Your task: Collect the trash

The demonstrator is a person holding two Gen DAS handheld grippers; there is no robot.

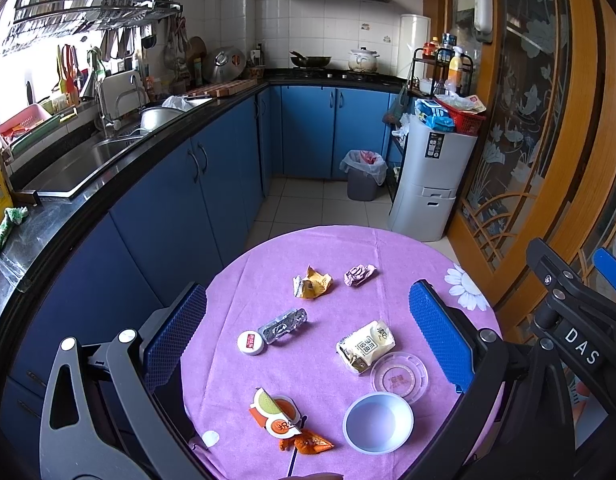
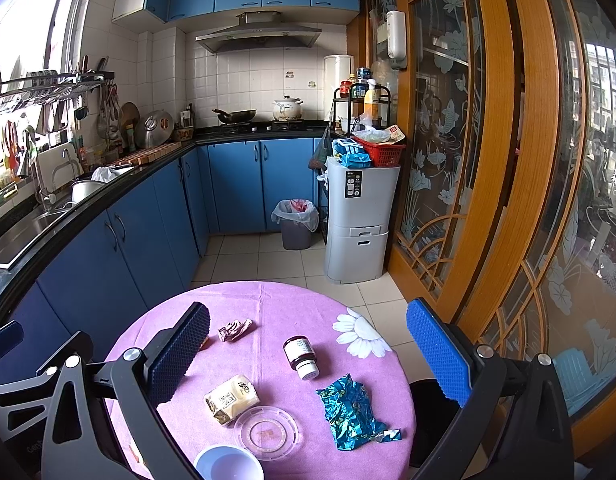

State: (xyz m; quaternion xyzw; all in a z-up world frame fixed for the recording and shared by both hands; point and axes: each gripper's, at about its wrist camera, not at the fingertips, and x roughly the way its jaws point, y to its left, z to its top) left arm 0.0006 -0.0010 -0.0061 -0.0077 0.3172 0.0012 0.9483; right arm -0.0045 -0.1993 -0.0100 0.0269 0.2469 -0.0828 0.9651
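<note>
Littering the pink tabletop (image 1: 268, 248), left to right: white cap (image 1: 251, 343), foil blister pack (image 1: 283, 325), orange wrapper (image 1: 312, 282), cream snack bag (image 1: 365, 345), clear lid (image 1: 399, 377), brown pill bottle (image 2: 301, 356), blue foil wrapper (image 2: 348, 412). Left tool (image 1: 308, 344) and right tool (image 2: 308, 360) both gape wide, holding nothing. Risk: light wrappers may skid from closing pads; the bottle may roll off.

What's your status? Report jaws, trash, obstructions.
Left gripper and right gripper: jaws open, empty, above table. Trash uncollected: blue wrapper, pink wad, bowl. Nothing blocking.
</note>
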